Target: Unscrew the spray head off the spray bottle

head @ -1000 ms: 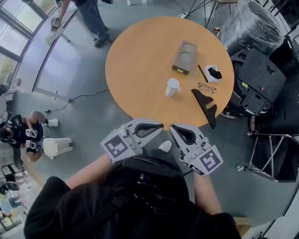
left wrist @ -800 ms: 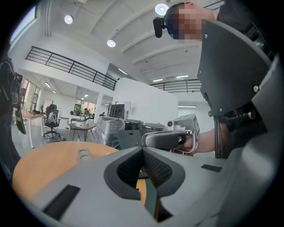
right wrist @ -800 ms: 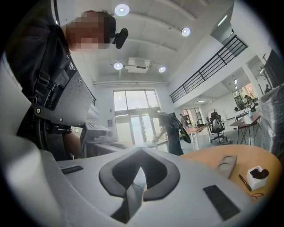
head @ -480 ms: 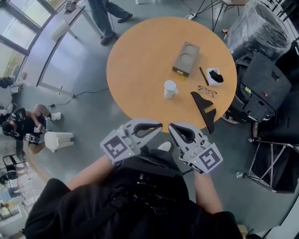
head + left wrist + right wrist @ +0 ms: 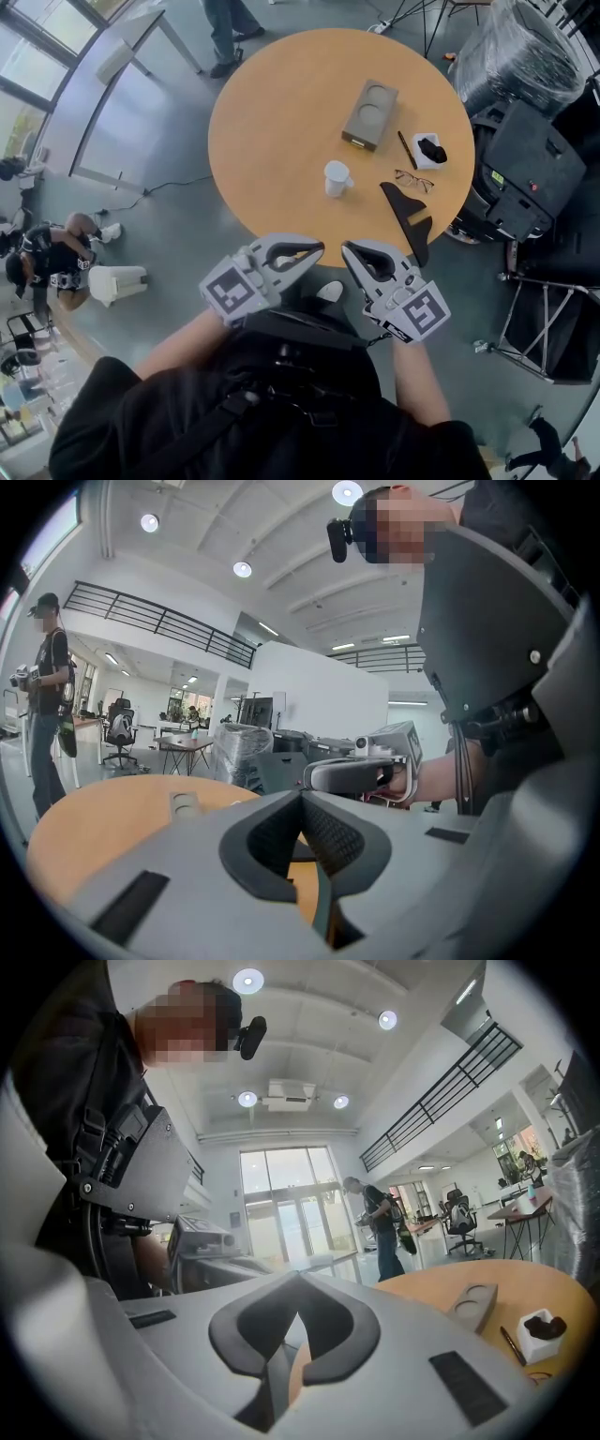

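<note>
The left hand-held gripper [image 5: 317, 250] and right hand-held gripper [image 5: 349, 251] are both closed and empty, at the near edge of the bench [image 5: 272, 141]. The spray bottle [image 5: 337, 178] stands on it, well apart from both.

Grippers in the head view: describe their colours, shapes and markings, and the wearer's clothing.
The left gripper and right gripper are light grey plastic with tapered jaws and dark ribbed pads, each with a cube of black-and-white square markers. The person's top is black.
</note>
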